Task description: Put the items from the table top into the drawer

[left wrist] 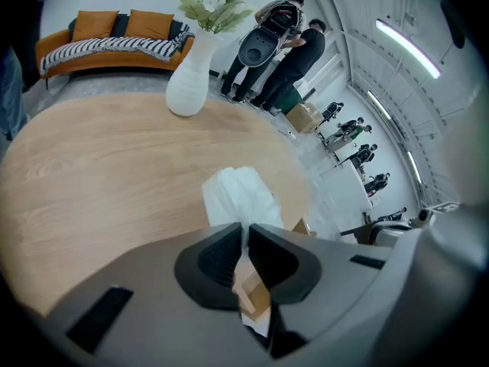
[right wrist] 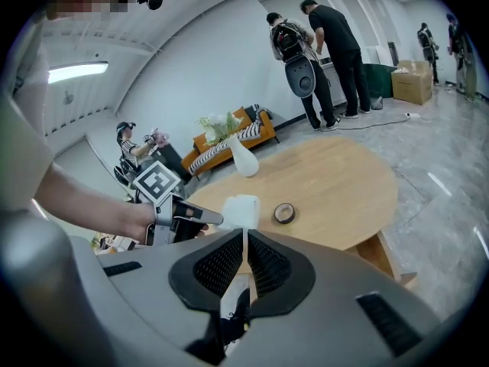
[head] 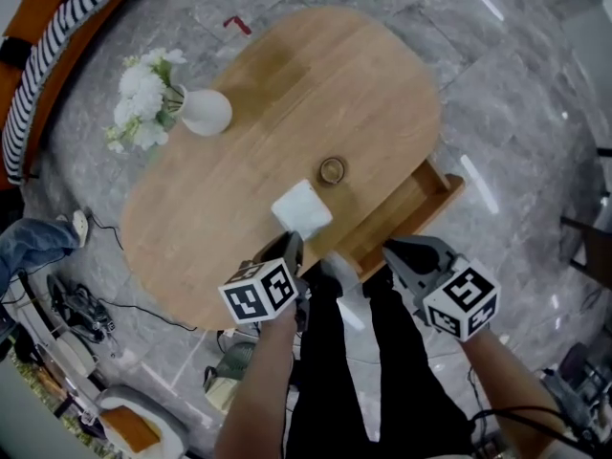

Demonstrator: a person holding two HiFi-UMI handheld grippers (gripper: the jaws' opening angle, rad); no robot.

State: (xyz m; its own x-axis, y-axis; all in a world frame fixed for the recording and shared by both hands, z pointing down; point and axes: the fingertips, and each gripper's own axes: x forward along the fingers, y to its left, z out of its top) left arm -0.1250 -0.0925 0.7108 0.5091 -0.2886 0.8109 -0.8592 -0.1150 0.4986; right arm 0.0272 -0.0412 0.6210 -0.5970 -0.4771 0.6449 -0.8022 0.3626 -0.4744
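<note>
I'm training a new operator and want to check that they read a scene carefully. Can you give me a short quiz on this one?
1. True or false: the drawer in the table stands open.
2. What are the left tongs closed on?
A) the white vase
B) the white packet
C) the small roll
3. Count the things on the table top that no tongs touch.

Key:
1. True
2. B
3. Two: the vase and the small roll
</note>
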